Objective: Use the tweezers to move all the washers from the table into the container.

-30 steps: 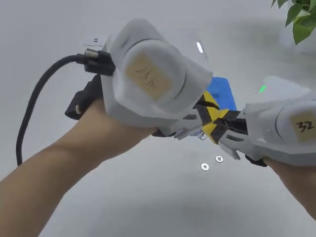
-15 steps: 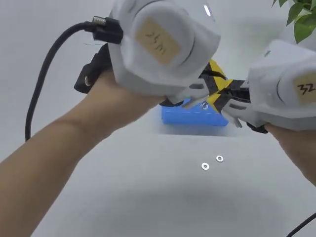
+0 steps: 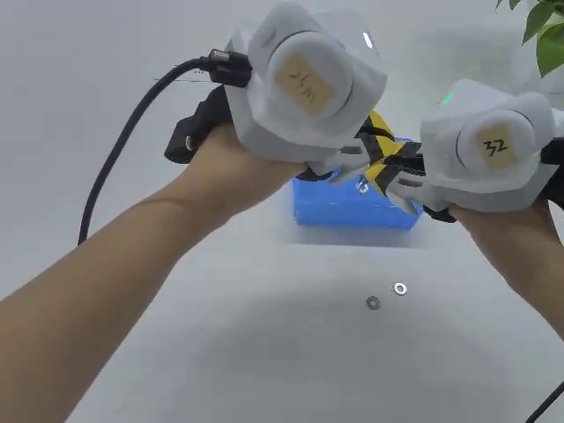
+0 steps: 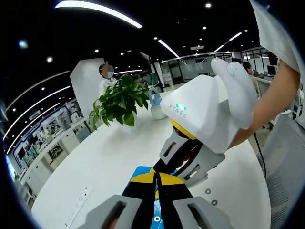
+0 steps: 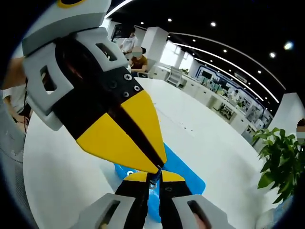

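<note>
Your two hands hold the claws tip to tip just above a blue container (image 3: 352, 211) on the white bench (image 3: 220, 352). In the left gripper view, your left claw (image 4: 157, 179) is clenched, its yellow and black tips pressed together. In the right gripper view, your right claw (image 5: 155, 177) is also clenched, with something small and dark pinched at its tips. It is too small to tell whether that is the tweezers.

In the head view, one washer (image 3: 362, 186) hangs right where the two sets of tips meet, over the container. I cannot tell which claw carries it.

Two more washers (image 3: 373, 303) lie side by side on the bench, near the container on the side closer to you. At least those two are left to move, so the job looks unfinished. The container's contents are hidden.
</note>
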The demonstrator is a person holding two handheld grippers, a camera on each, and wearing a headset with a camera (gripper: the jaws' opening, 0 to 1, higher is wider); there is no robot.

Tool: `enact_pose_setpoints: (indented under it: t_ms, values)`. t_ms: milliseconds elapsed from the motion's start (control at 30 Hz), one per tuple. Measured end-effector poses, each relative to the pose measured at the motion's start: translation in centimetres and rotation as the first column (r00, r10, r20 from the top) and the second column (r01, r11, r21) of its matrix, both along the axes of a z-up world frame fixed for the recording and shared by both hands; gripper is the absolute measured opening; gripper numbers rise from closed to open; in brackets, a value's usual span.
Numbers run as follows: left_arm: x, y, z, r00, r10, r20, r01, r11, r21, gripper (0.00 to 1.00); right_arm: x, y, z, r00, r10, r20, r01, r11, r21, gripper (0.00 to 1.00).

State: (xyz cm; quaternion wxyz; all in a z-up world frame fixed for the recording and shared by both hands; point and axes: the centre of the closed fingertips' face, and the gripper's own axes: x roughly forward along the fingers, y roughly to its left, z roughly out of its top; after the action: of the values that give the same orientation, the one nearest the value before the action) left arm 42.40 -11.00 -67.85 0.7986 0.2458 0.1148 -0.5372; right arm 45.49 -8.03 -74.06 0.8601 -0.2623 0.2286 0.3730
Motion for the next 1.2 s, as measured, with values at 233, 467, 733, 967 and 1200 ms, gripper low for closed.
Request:
enact_pose_setpoints:
  t_ms: [233, 467, 733, 967, 1200]
  values:
    - [1.1, 0.4, -1.4, 1.0, 0.011, -0.018, -0.01, 1.0, 0.013, 0.0, 0.6, 0.3, -1.3, 0.999, 0.013, -0.03, -0.012, 1.0, 0.002, 0.03]
    - [1.5, 0.7, -2.1, 0.999, 0.019, -0.03, -0.018, 1.0, 0.017, 0.0, 0.7, 0.6, -2.1, 0.998, 0.009, -0.062, -0.008, 1.0, 0.017, 0.03]
    - [1.6, 0.8, -2.9, 0.999, 0.022, -0.037, -0.021, 0.999, 0.036, 0.0, 0.6, 0.5, -2.9, 0.998, 0.012, -0.068, -0.013, 1.0, -0.004, 0.03]
    - [1.3, 0.7, -2.7, 0.999, 0.028, -0.043, -0.027, 0.999, 0.032, 0.0, 0.4, 0.5, -2.6, 0.998, 0.016, -0.063, -0.016, 1.0, 0.001, 0.04]
    - [0.3, 1.0, -0.4, 0.999, 0.039, -0.008, -0.039, 0.999, 0.009, 0.0, -0.1, 0.5, -0.3, 1.0, 0.015, 0.001, -0.015, 1.0, 0.011, 0.04]
